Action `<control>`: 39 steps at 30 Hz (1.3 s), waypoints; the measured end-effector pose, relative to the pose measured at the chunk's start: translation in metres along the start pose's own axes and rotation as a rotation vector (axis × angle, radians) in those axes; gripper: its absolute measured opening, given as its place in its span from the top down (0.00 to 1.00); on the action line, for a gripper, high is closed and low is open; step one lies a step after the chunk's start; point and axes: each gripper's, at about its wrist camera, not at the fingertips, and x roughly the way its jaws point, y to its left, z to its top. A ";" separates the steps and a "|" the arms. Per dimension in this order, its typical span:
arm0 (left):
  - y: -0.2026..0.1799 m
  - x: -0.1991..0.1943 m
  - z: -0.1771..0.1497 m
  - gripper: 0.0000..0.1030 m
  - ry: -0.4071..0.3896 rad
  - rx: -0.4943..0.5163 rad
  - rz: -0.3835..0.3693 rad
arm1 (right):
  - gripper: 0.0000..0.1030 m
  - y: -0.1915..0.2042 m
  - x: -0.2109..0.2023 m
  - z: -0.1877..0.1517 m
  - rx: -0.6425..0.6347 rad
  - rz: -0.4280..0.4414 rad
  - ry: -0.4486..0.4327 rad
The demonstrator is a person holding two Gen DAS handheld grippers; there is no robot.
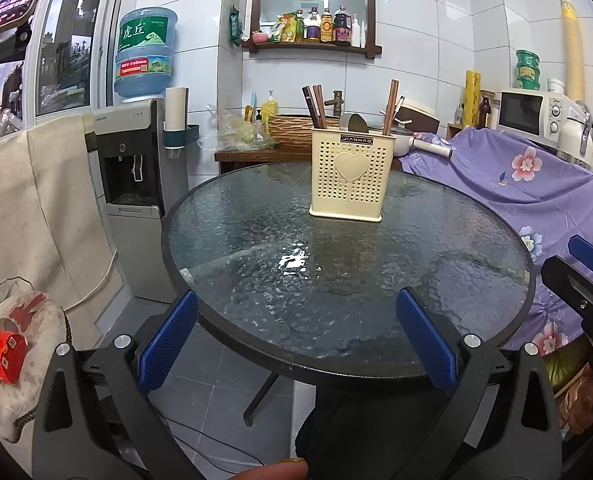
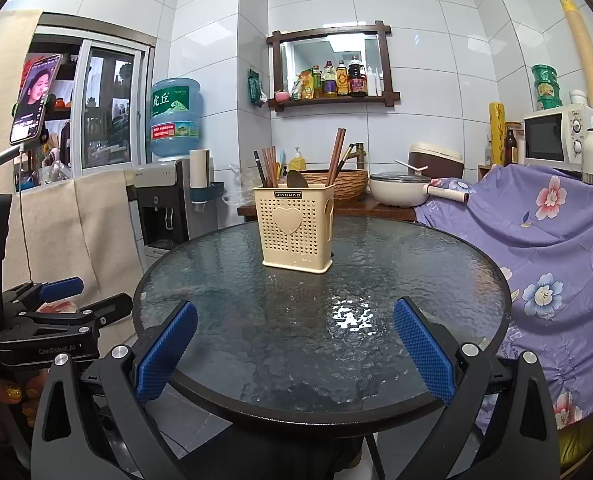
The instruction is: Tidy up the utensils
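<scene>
- A cream utensil holder (image 1: 349,174) was noted upright on the round glass table (image 1: 436,312), toward its far side, well apart from both grippers.
- Brown chopsticks (image 1: 316,106) were seen standing in its left part, more chopsticks (image 1: 390,106) on its right, and a spoon (image 1: 356,122) between them.
- The left gripper (image 1: 296,336) was held spread wide and empty at the near rim; the right gripper (image 2: 296,340) likewise.
- The chopsticks were judged light, stiff and smooth, likely to slip or pivot; a hold on the exposed upper shafts was judged best.
- The perforated plastic holder was judged light and easily tipped.
</scene>
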 end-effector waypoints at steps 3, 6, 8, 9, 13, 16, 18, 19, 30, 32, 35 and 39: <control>-0.001 0.000 0.000 0.06 -0.001 0.007 0.000 | 0.06 -0.001 0.000 0.000 0.002 -0.001 0.000; -0.002 0.000 0.000 0.06 -0.003 0.011 0.001 | 0.06 -0.001 0.001 0.000 0.001 -0.001 0.002; -0.003 0.000 0.000 0.06 -0.003 0.010 0.002 | 0.06 -0.001 0.001 -0.001 0.001 -0.001 0.003; -0.003 0.000 0.000 0.06 -0.003 0.009 0.002 | 0.06 -0.001 0.001 -0.001 0.001 -0.001 0.003; -0.003 0.000 0.000 0.06 -0.003 0.009 0.004 | 0.06 -0.002 0.001 -0.001 0.003 -0.002 0.005; -0.004 0.000 0.000 0.06 -0.002 0.010 0.006 | 0.06 -0.001 0.001 -0.001 0.002 -0.001 0.006; -0.004 0.001 0.000 0.06 0.000 0.011 0.006 | 0.06 -0.002 0.001 -0.003 0.000 -0.001 0.008; -0.005 0.001 0.000 0.06 0.001 0.011 0.005 | 0.06 -0.001 0.001 -0.003 -0.001 -0.002 0.008; -0.005 0.002 -0.002 0.06 0.006 0.015 0.016 | 0.06 -0.002 0.003 -0.006 0.005 -0.007 0.016; -0.004 0.003 -0.001 0.06 0.009 0.013 0.020 | 0.06 -0.002 0.003 -0.005 0.006 -0.009 0.018; -0.004 0.004 -0.001 0.06 0.015 0.014 0.020 | 0.06 -0.001 0.003 -0.006 0.006 -0.010 0.022; -0.004 0.007 -0.001 0.06 0.024 0.017 0.021 | 0.06 -0.001 0.003 -0.006 0.006 -0.009 0.023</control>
